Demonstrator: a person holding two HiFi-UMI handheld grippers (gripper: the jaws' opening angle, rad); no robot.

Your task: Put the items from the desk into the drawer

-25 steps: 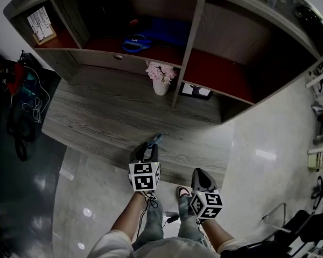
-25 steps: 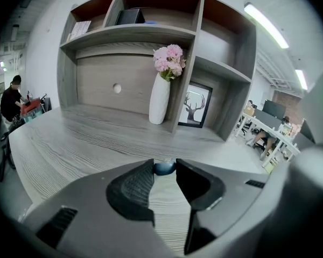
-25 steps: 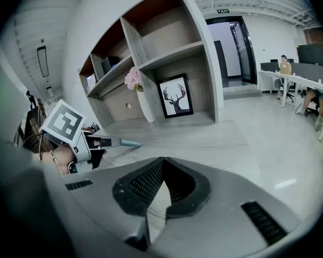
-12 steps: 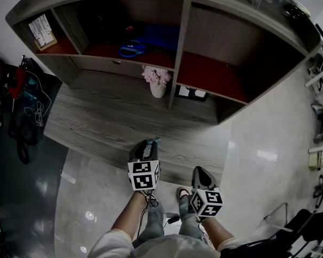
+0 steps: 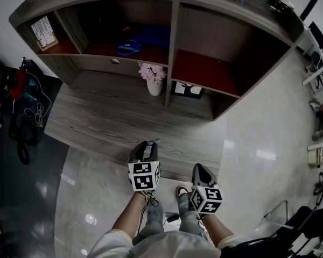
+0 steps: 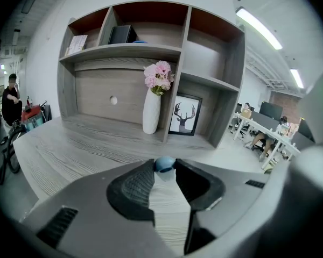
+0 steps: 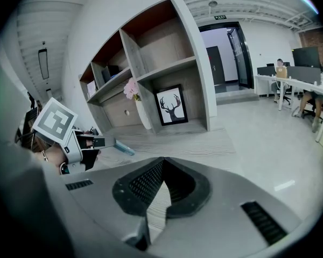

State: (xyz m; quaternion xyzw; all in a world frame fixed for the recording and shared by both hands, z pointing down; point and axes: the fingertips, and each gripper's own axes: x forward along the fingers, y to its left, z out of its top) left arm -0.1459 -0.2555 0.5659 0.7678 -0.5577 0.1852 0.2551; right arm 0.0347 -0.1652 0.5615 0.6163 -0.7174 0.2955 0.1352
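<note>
The left gripper point(image 5: 144, 145) pinches a slim blue item point(image 6: 164, 164) at its very tips over the counter's point(image 5: 97, 122) near edge, well short of the closed drawer point(image 6: 113, 100). The right gripper point(image 7: 161, 183) is pressed together, empty. So shallow a hold could let the item swivel or drop.

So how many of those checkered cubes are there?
2: one cube on the left tongs, which grip a blue stick; another cube on the right tongs. None seems hidden.

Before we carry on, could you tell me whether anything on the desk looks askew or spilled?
Nothing stands out: the vase of flowers stands upright and the deer picture stands straight in its compartment.
</note>
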